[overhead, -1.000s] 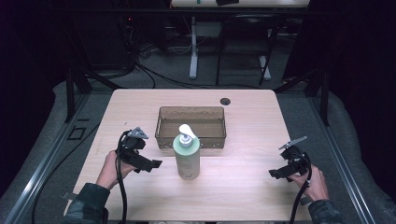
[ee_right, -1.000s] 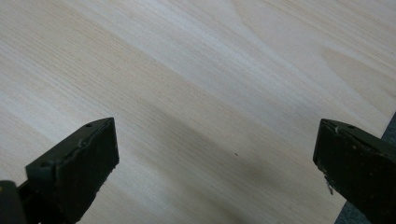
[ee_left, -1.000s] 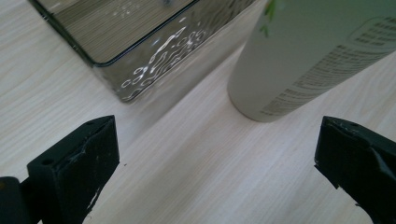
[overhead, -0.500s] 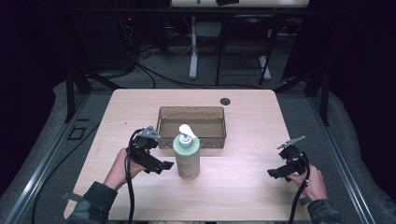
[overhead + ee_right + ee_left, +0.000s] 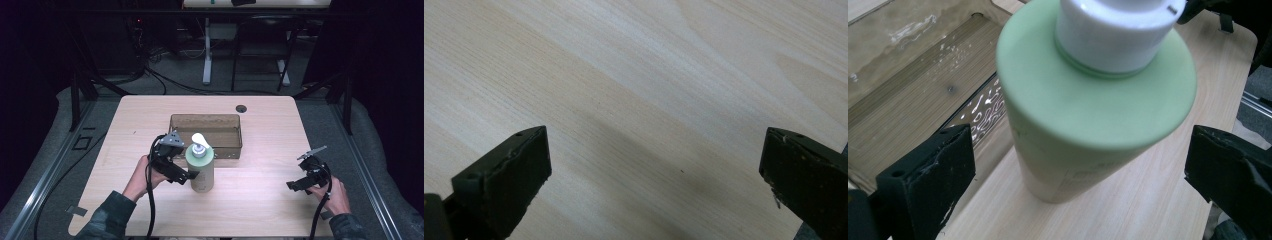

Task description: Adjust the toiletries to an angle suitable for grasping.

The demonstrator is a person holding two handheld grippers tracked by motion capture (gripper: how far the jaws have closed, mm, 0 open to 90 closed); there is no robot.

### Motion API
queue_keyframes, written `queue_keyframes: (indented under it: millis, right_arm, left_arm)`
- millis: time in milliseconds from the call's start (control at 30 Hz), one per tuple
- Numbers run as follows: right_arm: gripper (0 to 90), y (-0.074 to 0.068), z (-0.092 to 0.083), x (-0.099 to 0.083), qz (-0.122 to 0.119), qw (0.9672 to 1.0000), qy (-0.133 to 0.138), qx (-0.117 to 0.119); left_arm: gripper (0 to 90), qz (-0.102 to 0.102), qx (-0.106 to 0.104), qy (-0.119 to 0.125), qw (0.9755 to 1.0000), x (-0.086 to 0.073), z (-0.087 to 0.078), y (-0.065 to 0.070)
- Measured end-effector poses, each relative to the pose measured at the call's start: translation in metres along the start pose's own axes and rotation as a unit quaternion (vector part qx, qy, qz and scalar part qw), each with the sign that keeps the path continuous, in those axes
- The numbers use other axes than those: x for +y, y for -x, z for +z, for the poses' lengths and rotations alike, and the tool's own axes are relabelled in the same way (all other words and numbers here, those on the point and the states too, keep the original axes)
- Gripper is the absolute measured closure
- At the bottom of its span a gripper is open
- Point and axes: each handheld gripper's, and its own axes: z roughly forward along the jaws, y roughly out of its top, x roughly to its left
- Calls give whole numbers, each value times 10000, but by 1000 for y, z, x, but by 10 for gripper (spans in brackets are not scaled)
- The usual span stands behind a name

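Note:
A pale green pump bottle with a white pump head stands upright on the wooden table, just in front of a clear brownish tray. My left gripper is open at the bottle's left side. In the left gripper view the bottle stands between the two spread jaws, touched by neither. My right gripper is open low over the table near the right front edge, and its own view has bare wood between the jaws.
The tray looks empty and lies close behind the bottle. A small dark round hole sits near the table's far edge. Cables trail from both grippers toward the front edge. Dark floor and table legs lie beyond.
My left gripper has moved right, from well left of the bottle to right beside it, with the jaws now on either side. The right gripper has barely moved.

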Motion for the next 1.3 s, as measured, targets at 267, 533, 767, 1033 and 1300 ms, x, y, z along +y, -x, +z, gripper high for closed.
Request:
queue_keyframes:
  millis: [267,533,767,1033,1300]
  right_arm:
    - [0,0,-1,0,-8,10000,20,11]
    - [0,0,-2,0,2,10000,34,-35]
    - [0,0,-2,0,9,10000,44,-42]
    - [0,-1,-2,0,17,10000,41,-22]
    - [0,-1,-2,0,-21,10000,40,-37]
  left_arm:
    - [13,81,31,105,9999,7,5,4]
    - [116,206,81,241,9995,12,9,7]
    - [120,225,152,287,9992,11,10,8]
    - [123,205,241,274,9991,9,9,10]
    - [124,2,460,267,9986,7,6,6]
